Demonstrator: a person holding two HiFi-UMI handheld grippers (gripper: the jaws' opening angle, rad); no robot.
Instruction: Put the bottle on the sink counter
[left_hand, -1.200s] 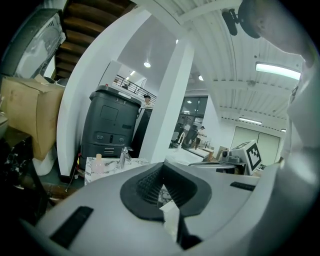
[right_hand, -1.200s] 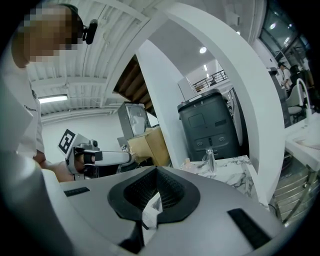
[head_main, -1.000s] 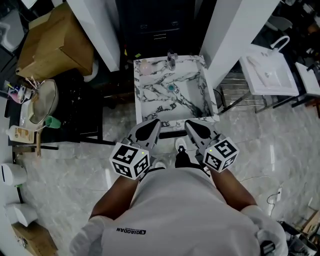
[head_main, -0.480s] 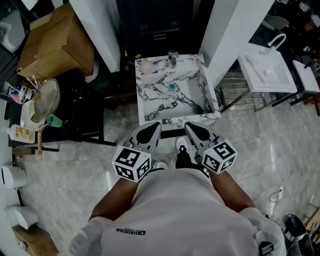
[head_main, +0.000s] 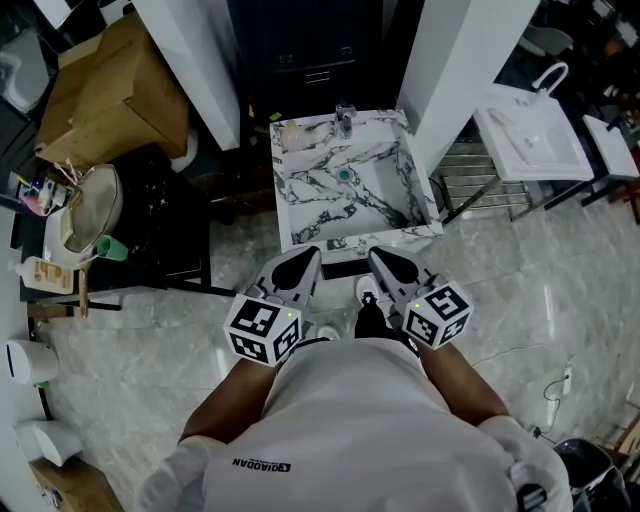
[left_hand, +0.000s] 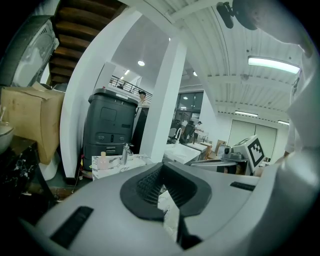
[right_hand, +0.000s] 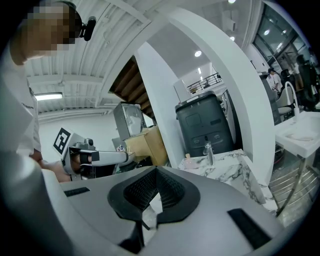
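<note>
A small pink bottle (head_main: 293, 133) stands on the back left corner of the marble sink counter (head_main: 300, 190), beside the chrome faucet (head_main: 345, 118). The bottle (left_hand: 103, 160) also shows far ahead in the left gripper view, and the bottle (right_hand: 188, 161) in the right gripper view. My left gripper (head_main: 303, 254) and right gripper (head_main: 382, 253) are held side by side close to my body, just short of the sink's front edge. Both are shut with nothing between the jaws. In its own view the left gripper (left_hand: 162, 192) is shut, as is the right gripper (right_hand: 150, 201).
A dark grey cabinet (head_main: 315, 45) stands behind the sink between two white pillars. At the left are a cardboard box (head_main: 110, 85) and a black table with a bowl (head_main: 88, 205) and a green cup (head_main: 111, 247). A white basin (head_main: 530, 140) stands at the right.
Both grippers stay shut and empty in the same place. The head view has only drifted slightly.
</note>
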